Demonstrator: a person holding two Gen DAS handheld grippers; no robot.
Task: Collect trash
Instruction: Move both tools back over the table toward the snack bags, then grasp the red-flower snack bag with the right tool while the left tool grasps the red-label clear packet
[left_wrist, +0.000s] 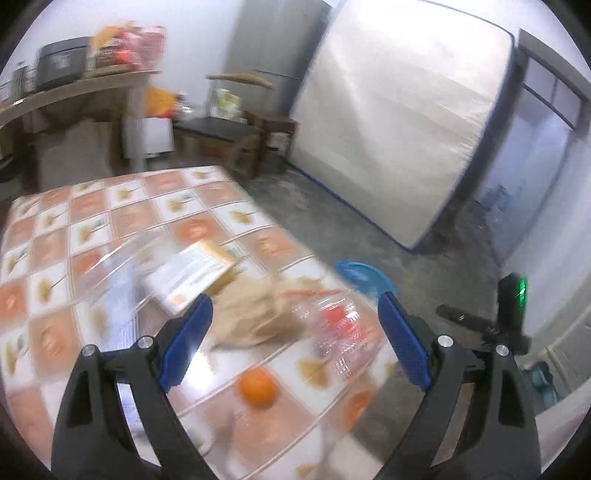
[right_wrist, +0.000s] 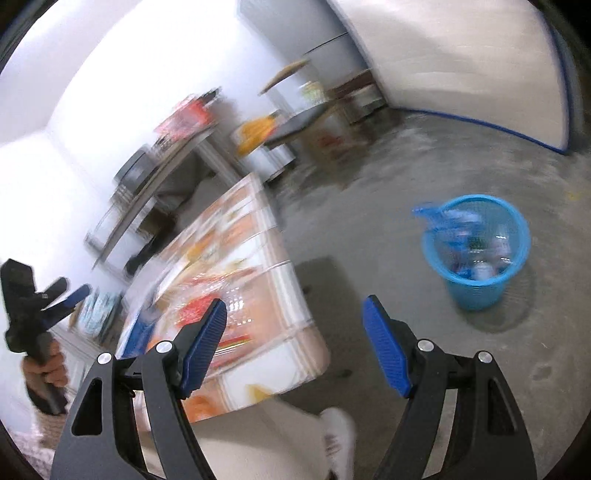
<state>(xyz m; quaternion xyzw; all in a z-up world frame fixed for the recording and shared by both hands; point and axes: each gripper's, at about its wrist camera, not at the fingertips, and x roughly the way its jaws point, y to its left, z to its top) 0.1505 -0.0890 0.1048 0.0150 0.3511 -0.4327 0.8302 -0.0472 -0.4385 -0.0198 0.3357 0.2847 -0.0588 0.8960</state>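
Two grippers hang above the scene with nothing in them: the left gripper (left_wrist: 295, 339) has its jaws spread wide over the near end of the table (left_wrist: 110, 221), and the right gripper (right_wrist: 295, 347) stands released too, its blue pads apart over the table's corner and the bare floor (right_wrist: 369, 203).

Several pieces of trash lie on the checked, plastic-covered tabletop. Between the left jaws in the left wrist view sits a crumpled brown paper bag (left_wrist: 251, 314). Touching its far side is a flat printed carton (left_wrist: 192, 273), and just beside it on the right is a clear plastic wrapper with red print (left_wrist: 336, 332). An orange (left_wrist: 257, 387) rests nearer the camera; whether it counts as trash I cannot tell. The blue mesh wastebasket (right_wrist: 476, 254) stands on the floor well apart from the table, already holding some bottles and wrappers.

Both views are smeared, so fine detail of the litter is uncertain.

To do the next pickup well, I would bring the left gripper down onto the paper bag, since it already lines up between the pads, and pinch it across a raised fold rather than flat against the slippery cover. The wrapper is thin and glossy and will likely slide; catching it against the bag would help. The right gripper could take the carton by its edge.
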